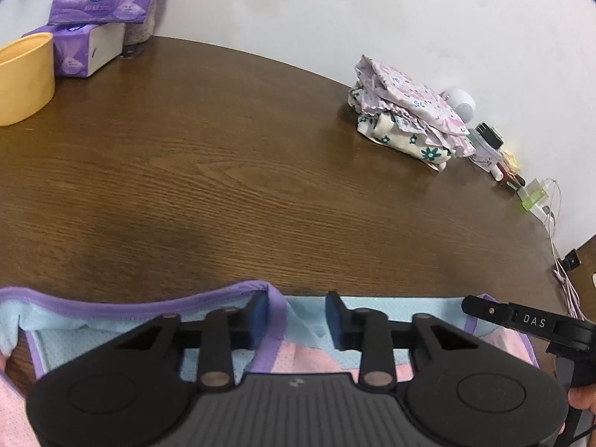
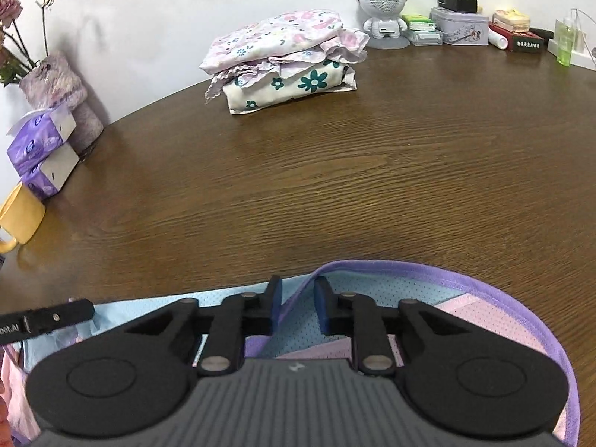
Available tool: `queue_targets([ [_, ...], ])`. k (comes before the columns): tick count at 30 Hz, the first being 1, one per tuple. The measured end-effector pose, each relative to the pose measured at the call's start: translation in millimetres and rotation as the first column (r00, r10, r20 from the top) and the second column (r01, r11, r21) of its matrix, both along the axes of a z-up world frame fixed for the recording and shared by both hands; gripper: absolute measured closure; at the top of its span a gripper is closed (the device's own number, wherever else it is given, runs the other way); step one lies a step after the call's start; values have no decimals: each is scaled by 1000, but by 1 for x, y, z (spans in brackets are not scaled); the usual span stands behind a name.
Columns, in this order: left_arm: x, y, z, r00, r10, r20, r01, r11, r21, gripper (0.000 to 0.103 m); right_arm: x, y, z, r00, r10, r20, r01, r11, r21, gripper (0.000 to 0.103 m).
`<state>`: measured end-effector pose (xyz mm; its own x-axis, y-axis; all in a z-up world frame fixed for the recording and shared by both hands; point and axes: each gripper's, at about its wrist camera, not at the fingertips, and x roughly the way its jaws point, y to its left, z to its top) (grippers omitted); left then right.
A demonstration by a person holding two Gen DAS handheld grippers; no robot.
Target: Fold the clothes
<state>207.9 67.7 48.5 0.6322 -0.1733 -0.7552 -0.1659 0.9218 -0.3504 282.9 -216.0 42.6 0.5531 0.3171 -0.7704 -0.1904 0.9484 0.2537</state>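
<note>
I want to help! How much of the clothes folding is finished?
Done: a stack of folded floral clothes sits at the back of the brown wooden table. In hand: the pink and blue mesh garment with purple trim, with the left gripper and right gripper at its trimmed edge, jaws narrowed around the fabric. Left: it isn't folded or stacked yet.
</note>
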Motion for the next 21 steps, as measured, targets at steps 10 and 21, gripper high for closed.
queue_targets([
  [10,-13,18,1,995,35,97,-34,999,-17,100,2,-19,1,997,-69,46,64,993,102,101],
  [21,-18,29,-10,994,72,78,-61,989,-138,67,5,-27,-9,994,-103,24,98,981,168,95],
])
